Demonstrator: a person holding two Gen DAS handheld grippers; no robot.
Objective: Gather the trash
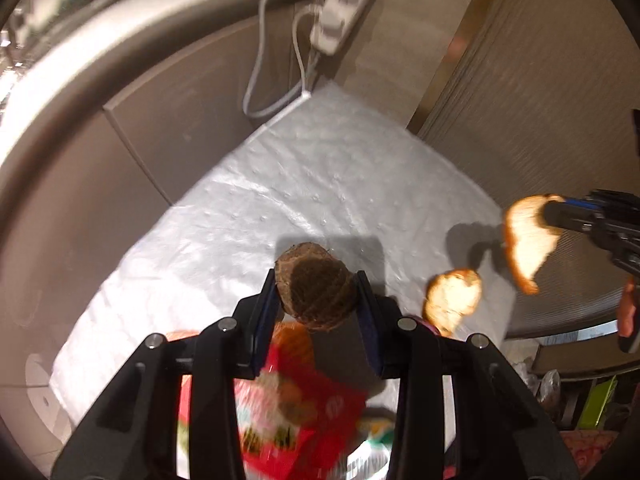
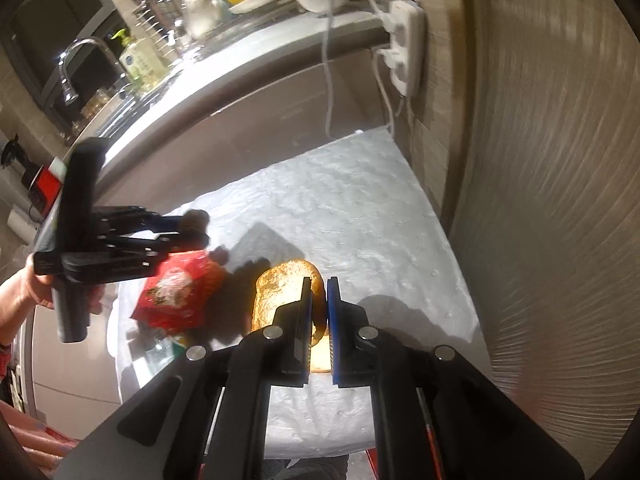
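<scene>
Left wrist view, read from left to right, shows the white padded sheet (image 1: 320, 184) spread on the floor below the worktop (image 1: 120, 28), then the left tool (image 1: 316, 292) with its jaws closed on a brown, rough, hairy round thing (image 1: 314, 284), perhaps a taro or a husk; it looks firm and light, so a hold across its widest part, as now, should keep it. Under that tool lies a red snack wrapper (image 1: 296, 400), thin, crinkly and slippery, best pinched at a free corner. Further right a small piece of orange peel (image 1: 454, 298) rests on the sheet, and beyond it the right tool (image 1: 560, 214) carries a larger curved piece of peel (image 1: 528, 240) clear of the sheet. Right wrist view confirms it: the hand (image 2: 28, 284) with the left tool (image 2: 192, 228) sits at left above the red wrapper (image 2: 176, 296), and the right tool (image 2: 320, 312) pinches the peel (image 2: 280, 292) by its thin edge. Peel is light, bendy and a little slick on its skin side, so gripping well in from the edge seems safer.
</scene>
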